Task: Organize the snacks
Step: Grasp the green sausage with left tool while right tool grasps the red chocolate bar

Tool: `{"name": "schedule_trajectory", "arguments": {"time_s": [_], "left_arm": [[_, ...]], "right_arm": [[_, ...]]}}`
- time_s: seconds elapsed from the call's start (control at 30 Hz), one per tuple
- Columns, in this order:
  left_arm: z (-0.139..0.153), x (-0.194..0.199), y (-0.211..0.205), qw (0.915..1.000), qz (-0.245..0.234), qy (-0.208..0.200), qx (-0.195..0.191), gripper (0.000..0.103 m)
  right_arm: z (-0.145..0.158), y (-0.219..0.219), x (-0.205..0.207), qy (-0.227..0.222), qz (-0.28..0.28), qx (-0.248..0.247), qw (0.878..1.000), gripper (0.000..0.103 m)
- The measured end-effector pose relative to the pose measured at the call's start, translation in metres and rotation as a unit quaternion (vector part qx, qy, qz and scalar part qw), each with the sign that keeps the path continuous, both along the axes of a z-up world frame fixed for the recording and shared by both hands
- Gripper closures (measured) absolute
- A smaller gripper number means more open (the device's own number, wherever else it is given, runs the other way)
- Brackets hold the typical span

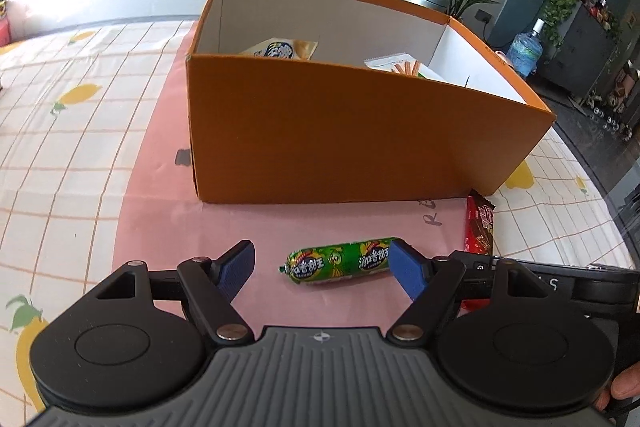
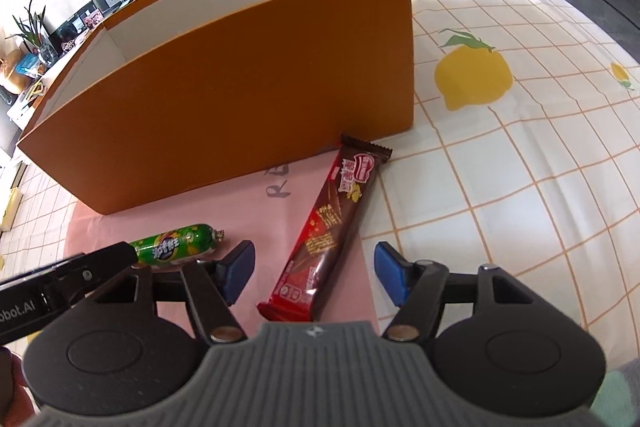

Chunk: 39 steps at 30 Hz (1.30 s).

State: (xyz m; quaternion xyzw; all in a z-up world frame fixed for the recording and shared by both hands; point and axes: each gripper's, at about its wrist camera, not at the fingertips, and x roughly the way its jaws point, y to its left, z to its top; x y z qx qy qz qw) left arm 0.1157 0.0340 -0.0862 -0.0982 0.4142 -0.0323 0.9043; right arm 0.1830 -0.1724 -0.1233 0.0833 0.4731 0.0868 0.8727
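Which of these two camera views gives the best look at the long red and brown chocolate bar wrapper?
The right wrist view: the long red and brown chocolate bar wrapper lies there nearly whole, between the open right gripper's fingers. The left wrist view shows only part of it, at the edge behind a gripper finger.

green sausage snack and red-brown wafer bar lying flat before open orange box

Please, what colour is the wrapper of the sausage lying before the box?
Green, with yellow print; the sausage shows best in the left wrist view.
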Motion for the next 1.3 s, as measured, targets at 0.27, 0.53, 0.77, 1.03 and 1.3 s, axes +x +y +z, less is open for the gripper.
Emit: {"name": "schedule_trajectory", "arguments": {"time_s": [0.27, 0.53, 0.77, 1.03, 1.3], "left_arm": [[-0.010, 0.013, 0.000, 0.9982, -0.057, -0.005, -0.018, 0.018], [-0.012, -0.002, -0.014, 0.9948, -0.101, 0.012, 0.001, 0.021], [-0.015, -0.010, -0.024, 0.9918, -0.121, 0.039, 0.011, 0.033], [-0.018, 0.000, -0.040, 0.9891, -0.127, 0.017, 0.072, 0.036], [-0.025, 0.002, -0.053, 0.9824, -0.145, 0.003, 0.118, 0.052]], "right_arm": [[-0.008, 0.013, 0.010, -0.022, 0.005, -0.049, 0.999, 0.044], [-0.006, 0.015, 0.002, -0.018, 0.035, -0.049, 0.998, 0.069], [-0.004, 0.012, -0.008, 0.001, 0.064, -0.031, 0.997, 0.074], [-0.003, 0.011, -0.013, 0.002, 0.054, -0.047, 0.997, 0.074], [-0.005, 0.013, -0.012, -0.008, 0.048, -0.056, 0.997, 0.067]]}}
